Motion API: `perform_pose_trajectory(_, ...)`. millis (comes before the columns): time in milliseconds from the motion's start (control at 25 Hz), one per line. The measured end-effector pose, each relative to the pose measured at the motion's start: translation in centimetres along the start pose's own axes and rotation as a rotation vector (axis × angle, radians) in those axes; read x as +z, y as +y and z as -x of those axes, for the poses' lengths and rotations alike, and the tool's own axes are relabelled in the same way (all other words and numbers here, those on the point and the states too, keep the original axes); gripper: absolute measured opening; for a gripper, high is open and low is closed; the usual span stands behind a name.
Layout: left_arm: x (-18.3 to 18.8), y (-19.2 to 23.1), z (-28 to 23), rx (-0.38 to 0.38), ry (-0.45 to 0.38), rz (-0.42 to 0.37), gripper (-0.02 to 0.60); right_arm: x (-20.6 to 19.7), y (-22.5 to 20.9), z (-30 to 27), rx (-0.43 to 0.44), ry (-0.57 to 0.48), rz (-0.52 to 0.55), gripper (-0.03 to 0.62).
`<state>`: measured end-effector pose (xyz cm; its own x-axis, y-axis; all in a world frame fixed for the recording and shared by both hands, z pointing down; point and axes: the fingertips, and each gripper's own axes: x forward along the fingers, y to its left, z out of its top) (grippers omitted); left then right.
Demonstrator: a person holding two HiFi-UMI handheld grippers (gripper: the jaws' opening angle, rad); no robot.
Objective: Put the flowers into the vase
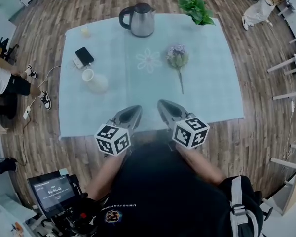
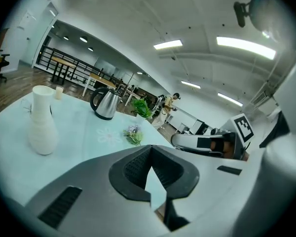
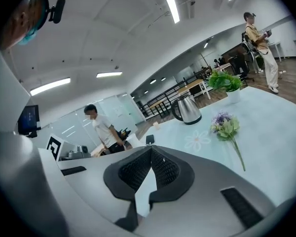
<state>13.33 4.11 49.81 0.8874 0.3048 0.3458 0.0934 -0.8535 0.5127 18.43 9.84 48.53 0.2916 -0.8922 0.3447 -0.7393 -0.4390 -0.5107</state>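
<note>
A bunch of purple flowers with green leaves and a long stem (image 1: 178,59) lies flat on the pale blue tablecloth (image 1: 212,83), right of the middle. The same flowers (image 3: 228,130) show in the right gripper view, and far off the flowers (image 2: 133,134) show in the left gripper view. A white vase (image 1: 94,80) stands at the left of the table, and the vase (image 2: 41,122) rises upright in the left gripper view. My left gripper (image 1: 134,110) and right gripper (image 1: 161,104) hover side by side over the near table edge, both shut and empty, well short of flowers and vase.
A steel kettle (image 1: 138,19) stands at the far middle of the table and a potted green plant (image 1: 196,8) at the far right corner. A phone (image 1: 84,56) lies at the left. A flower print (image 1: 148,59) marks the cloth. People stand beyond the table.
</note>
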Motion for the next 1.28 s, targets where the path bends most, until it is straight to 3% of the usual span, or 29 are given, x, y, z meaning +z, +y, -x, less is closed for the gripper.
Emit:
perform_pose_trajectory(200, -1.4, -1.5, 0.3, 0.026, -0.013, -0.014, 0.008, -0.9, -2.5, 2.2, -0.031, 0.002, -0.019, 0.020)
perform_pose_trajectory(320, -2.0, -1.7, 0.5, 0.055, -0.011, -0.069, 0.008, -0.8, -4.6, 3.1, -0.073, 0.008, 0.019, 0.020)
perform_pose_trajectory(520, -3.1, -0.7, 1.2, 0.124, 0.015, -0.150, 0.008, 0.4, -8.9, 3.7, -0.181, 0.017, 0.173, 0.020)
perform_pose_trajectory(720, -5.7, 2.8, 3.1, 0.239, 0.108, -0.223, 0.008, 1.3, -11.9, 3.7, -0.275, 0.051, 0.349, 0.020)
perform_pose_trajectory(880, -7.8, 5.1, 4.7, 0.261, 0.162, -0.163, 0.008, 1.7, -13.3, 3.3, -0.289, 0.121, 0.470, 0.020)
perform_pose_trajectory(1040, -8.3, 6.8, 6.4, 0.285, 0.155, -0.076, 0.008, 1.4, -14.8, 2.6, -0.277, 0.224, 0.566, 0.020)
perform_pose_trajectory(1280, -7.2, 8.4, 7.6, 0.373, 0.146, -0.078, 0.008, 1.2, -18.9, 0.3, -0.245, 0.330, 0.628, 0.021)
